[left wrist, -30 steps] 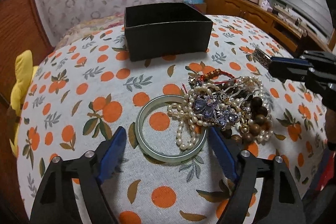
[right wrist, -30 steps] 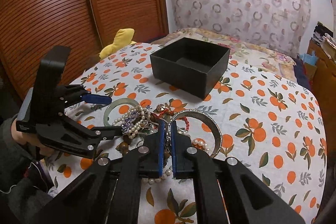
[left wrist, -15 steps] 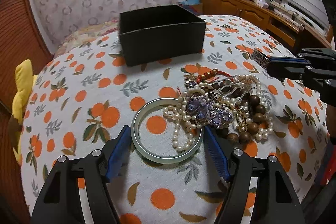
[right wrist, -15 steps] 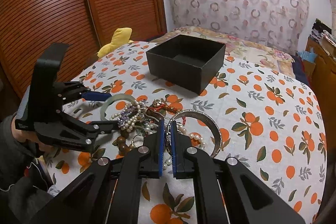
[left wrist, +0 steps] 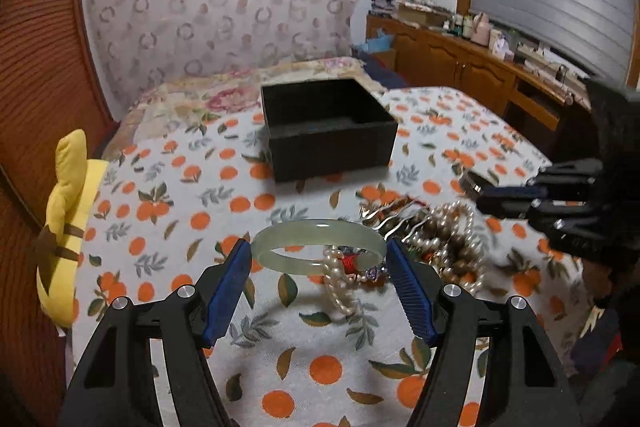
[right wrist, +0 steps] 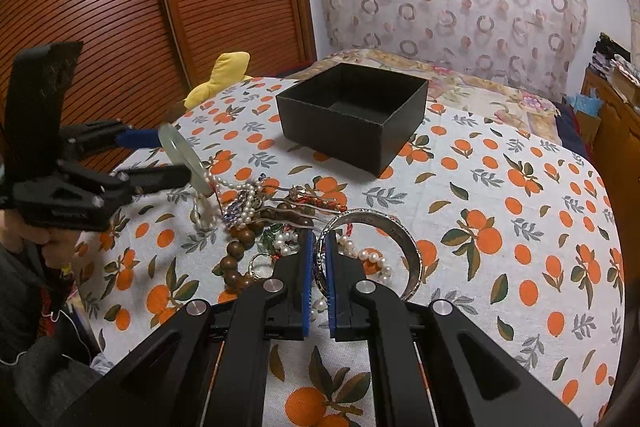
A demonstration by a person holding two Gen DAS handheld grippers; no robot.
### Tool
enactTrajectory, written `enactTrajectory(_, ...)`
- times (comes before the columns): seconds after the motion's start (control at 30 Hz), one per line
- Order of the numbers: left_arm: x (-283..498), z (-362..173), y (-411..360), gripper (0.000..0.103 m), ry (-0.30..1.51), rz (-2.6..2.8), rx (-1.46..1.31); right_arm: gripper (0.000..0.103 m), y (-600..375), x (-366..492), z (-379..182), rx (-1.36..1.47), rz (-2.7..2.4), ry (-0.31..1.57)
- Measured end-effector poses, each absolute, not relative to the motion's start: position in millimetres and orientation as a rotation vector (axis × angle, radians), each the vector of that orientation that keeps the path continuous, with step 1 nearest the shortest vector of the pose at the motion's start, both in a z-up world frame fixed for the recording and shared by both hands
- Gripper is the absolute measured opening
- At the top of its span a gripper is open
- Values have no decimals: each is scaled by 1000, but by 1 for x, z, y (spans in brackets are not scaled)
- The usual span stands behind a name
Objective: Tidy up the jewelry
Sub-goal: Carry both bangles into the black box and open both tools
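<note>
My left gripper is shut on a pale green jade bangle and holds it lifted off the cloth, with a pearl strand hanging from it. The bangle also shows tilted in the right wrist view. My right gripper is shut on the rim of a silver bangle. A tangled pile of pearls, wooden beads and hairpins lies between the two grippers. An open black box stands behind on the orange-print cloth; it also shows in the right wrist view.
A yellow plush toy lies at the table's left edge. A wooden slatted wardrobe stands to the left. A wooden sideboard with clutter runs along the right. The tablecloth edge falls away at the right.
My left gripper closed on the jade bangle and lifted it from the cloth, dragging a pearl strand up with it. My right gripper stays shut on the silver bangle.
</note>
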State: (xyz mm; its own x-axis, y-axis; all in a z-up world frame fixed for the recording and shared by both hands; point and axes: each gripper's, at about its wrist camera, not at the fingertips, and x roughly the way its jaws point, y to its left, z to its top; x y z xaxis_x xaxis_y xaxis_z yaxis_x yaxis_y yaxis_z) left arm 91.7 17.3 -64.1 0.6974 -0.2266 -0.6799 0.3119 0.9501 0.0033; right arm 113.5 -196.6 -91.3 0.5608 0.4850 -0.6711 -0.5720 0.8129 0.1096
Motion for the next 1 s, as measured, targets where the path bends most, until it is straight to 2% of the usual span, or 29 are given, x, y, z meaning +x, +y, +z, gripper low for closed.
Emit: enactTrajectory(1.0, 108, -8, 24, 67, 620, -288, 64, 7, -193, 125, -67, -134, 626, 687)
